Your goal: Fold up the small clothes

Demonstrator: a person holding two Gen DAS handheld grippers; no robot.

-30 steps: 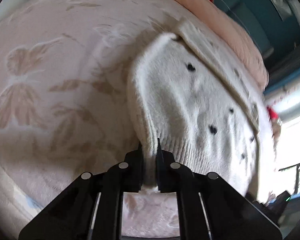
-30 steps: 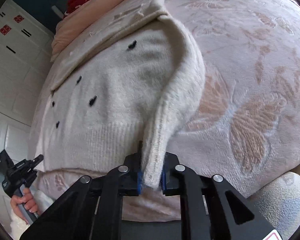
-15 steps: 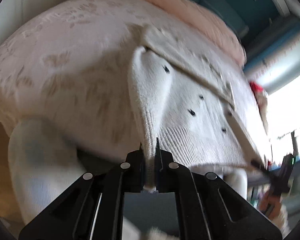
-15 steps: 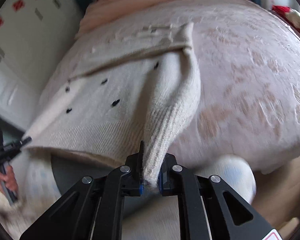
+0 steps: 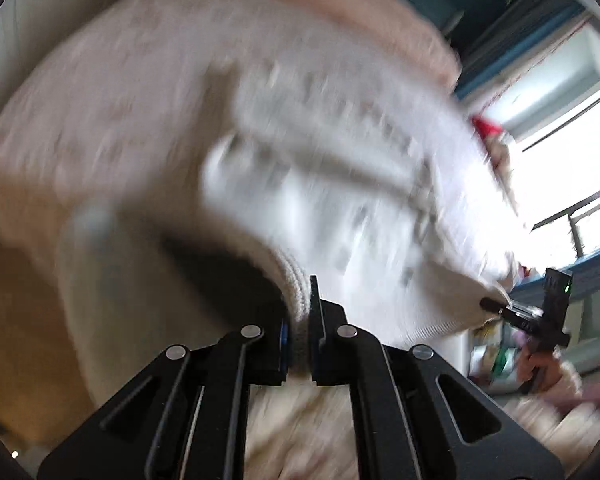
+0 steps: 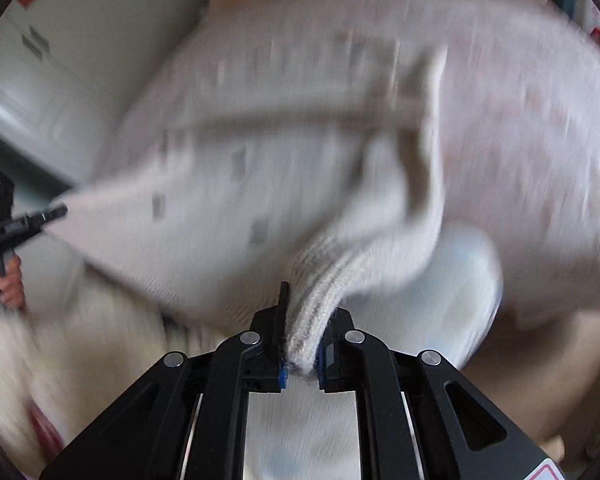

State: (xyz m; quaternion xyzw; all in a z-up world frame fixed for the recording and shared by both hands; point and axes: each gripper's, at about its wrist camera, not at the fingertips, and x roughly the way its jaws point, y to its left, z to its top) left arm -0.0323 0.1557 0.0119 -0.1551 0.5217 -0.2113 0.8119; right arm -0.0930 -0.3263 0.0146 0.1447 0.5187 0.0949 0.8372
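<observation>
With my left tongs (image 5: 298, 336) and right tongs (image 6: 300, 354) each clamped on a hem corner of the cream knitted dark-dotted cardigan (image 6: 228, 200), lifted above the pale floral bed (image 5: 112, 92), no fold is laid yet.

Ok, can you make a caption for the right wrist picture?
Right claw pinching the ribbed hem of a cream sweater above a pink blanket.

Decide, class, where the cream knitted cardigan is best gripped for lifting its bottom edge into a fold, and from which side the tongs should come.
Grip the cardigan at the two corners of its ribbed hem, coming from the hem side. The rib is thick and bunches firmly. The left tongs and right tongs already pinch those corners, with the hem stretched between them.
</observation>
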